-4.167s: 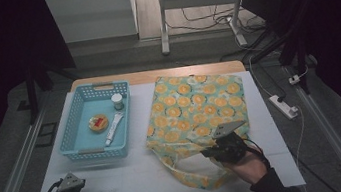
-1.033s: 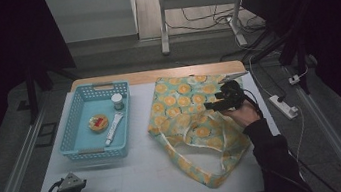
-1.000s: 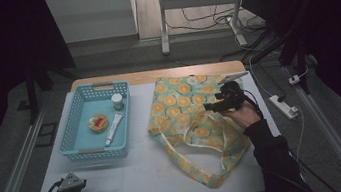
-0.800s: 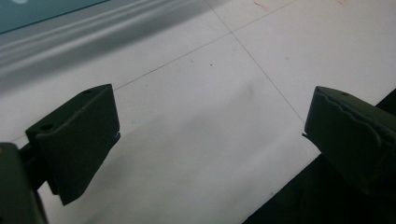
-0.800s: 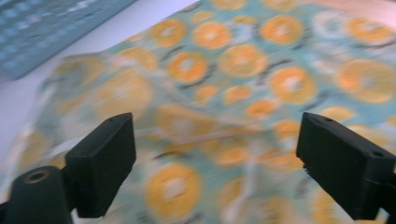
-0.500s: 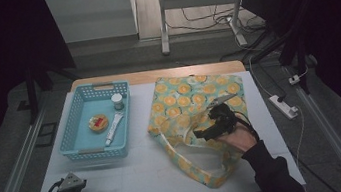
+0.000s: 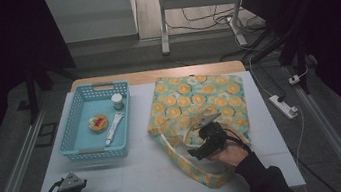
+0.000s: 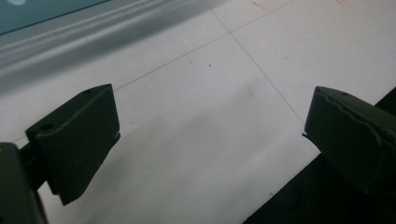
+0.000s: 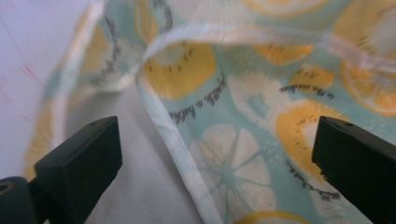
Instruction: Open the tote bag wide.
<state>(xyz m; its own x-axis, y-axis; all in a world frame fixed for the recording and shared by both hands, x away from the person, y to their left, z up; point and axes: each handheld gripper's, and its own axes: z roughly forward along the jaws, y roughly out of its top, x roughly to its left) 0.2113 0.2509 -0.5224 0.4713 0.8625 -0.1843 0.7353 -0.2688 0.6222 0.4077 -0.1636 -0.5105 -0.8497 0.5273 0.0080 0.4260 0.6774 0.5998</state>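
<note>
A: What differs from the earlier pictures?
B: The right gripper (image 7: 200, 145) is off the far right part of the bag (image 7: 199, 102) and now hangs over its near left edge, lower and closer to the person

A: And its jaws?
B: They have just been opening and stand wide, nothing pinched; the bag's hem (image 9: 173, 126) lies below, between them

A: The bag itself?
B: Its handles (image 7: 194, 171), earlier drawn up toward the middle, now lie spread on the near table
</note>
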